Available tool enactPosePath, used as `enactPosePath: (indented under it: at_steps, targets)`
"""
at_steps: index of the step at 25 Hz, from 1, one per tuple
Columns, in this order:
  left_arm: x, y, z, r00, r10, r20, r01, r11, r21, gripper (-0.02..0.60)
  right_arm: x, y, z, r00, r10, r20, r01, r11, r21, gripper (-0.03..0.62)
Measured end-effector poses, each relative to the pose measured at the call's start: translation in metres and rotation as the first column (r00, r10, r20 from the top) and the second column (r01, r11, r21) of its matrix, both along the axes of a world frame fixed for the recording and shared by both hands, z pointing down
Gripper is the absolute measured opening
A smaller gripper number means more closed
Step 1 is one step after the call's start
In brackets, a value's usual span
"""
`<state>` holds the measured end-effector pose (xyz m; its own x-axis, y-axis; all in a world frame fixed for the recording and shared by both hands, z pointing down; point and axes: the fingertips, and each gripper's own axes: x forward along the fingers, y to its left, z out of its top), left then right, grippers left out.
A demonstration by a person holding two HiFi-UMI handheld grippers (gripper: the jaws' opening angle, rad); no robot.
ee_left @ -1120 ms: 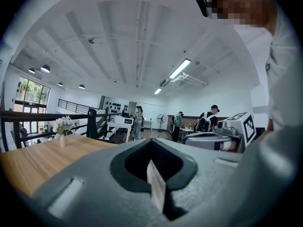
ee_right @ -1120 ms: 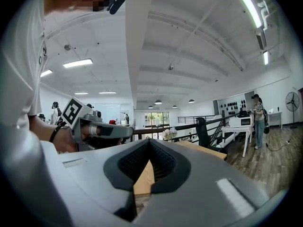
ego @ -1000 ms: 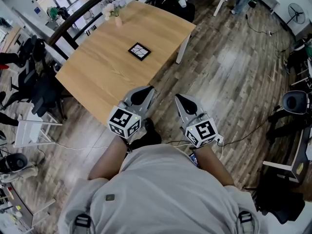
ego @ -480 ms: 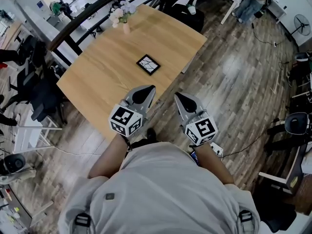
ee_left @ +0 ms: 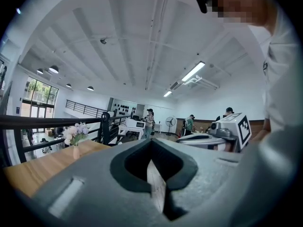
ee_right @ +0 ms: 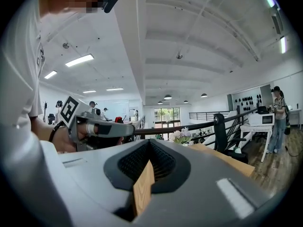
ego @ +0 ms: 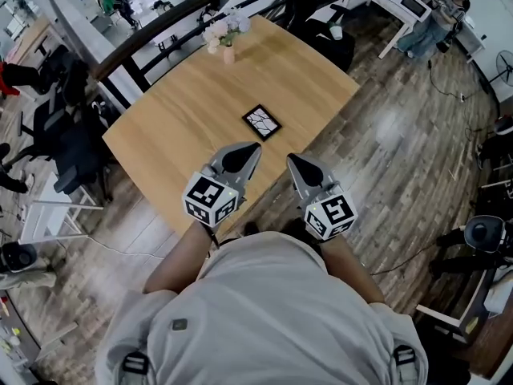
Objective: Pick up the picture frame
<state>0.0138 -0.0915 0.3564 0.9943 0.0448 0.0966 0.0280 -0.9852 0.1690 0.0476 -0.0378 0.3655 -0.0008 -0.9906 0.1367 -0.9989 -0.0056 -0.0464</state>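
Nearer: square picture frame (ego: 262, 122) (wooden tabletop (ego: 180, 127))

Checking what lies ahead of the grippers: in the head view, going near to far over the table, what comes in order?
left gripper and right gripper abreast → picture frame → flower vase → black railing

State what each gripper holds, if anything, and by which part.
Nothing: left gripper and right gripper are shut, empty; the picture frame lies on the table.
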Motion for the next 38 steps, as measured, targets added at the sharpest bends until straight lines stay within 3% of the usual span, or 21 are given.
enactPosePath:
  at_steps: [8,14,19,32,38]
  targets:
    - [0.004,-0.03,0.002,0.995,-0.103,0.003,0.103,0.995,0.009,0.0,0.008,-0.043,0.004,0.992,-0.127,0.005,0.127,0.992,0.002,0.009]
    - [0.015,-0.054,0.004,0.977,-0.213,0.02,0.213,0.977,0.005,0.001,0.02,-0.077,0.004,0.968,-0.25,0.018,0.249,0.968,0.01,0.009]
    - [0.04,-0.07,0.011,0.949,-0.313,0.038,0.313,0.95,0.006,0.001,0.048,-0.097,0.006,0.938,-0.345,0.028,0.345,0.938,0.017,0.009]
    - [0.167,-0.075,0.024,0.88,-0.468,0.081,0.47,0.882,-0.005,0.002,0.187,-0.111,0.021,0.873,-0.481,0.082,0.483,0.875,-0.016,0.009]
    - [0.184,-0.076,0.045,0.835,-0.538,0.112,0.544,0.839,-0.027,0.002,0.213,-0.118,0.041,0.832,-0.543,0.109,0.551,0.833,-0.049,0.009]
